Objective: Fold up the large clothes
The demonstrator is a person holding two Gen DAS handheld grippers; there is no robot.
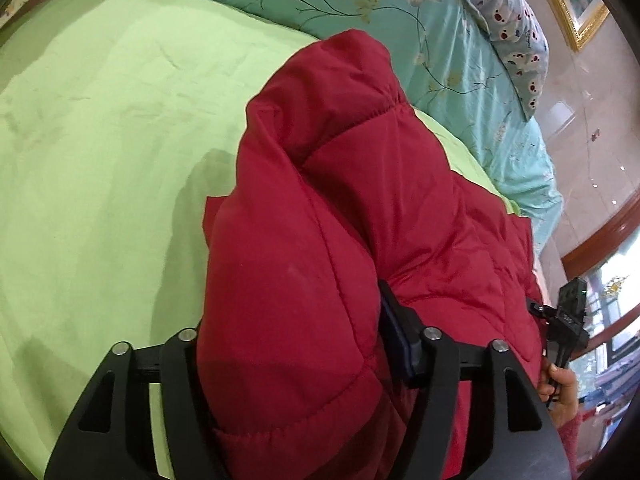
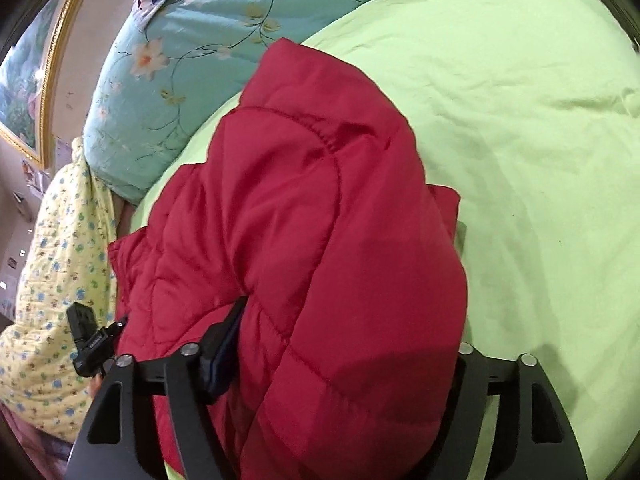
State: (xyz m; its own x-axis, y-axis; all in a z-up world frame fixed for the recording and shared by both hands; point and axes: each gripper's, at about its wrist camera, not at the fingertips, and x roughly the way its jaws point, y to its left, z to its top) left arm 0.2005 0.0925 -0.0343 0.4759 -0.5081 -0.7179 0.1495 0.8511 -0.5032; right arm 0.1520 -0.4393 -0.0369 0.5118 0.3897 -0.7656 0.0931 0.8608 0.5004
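Observation:
A puffy red quilted jacket [image 1: 360,208] lies bunched in a thick fold on the light green sheet [image 1: 100,160]. My left gripper [image 1: 292,320] stands wide around the fold's near end. Its right pad [image 1: 396,332] lies beside the fabric, and its left finger is hidden behind the bulge. The same jacket [image 2: 320,220] fills the right wrist view. My right gripper [image 2: 348,332] stands wide around it too. Its left pad [image 2: 224,348] shows next to the fabric, and the jacket covers the other finger. Neither grip looks pinched.
A teal floral quilt [image 1: 440,40] and a spotted pillow [image 1: 508,28] lie at the bed's far side. A yellow flowered cloth [image 2: 56,272] hangs beside the bed. A hand [image 1: 560,392] holds the other gripper's handle. A gold-framed picture [image 2: 28,92] hangs on the wall.

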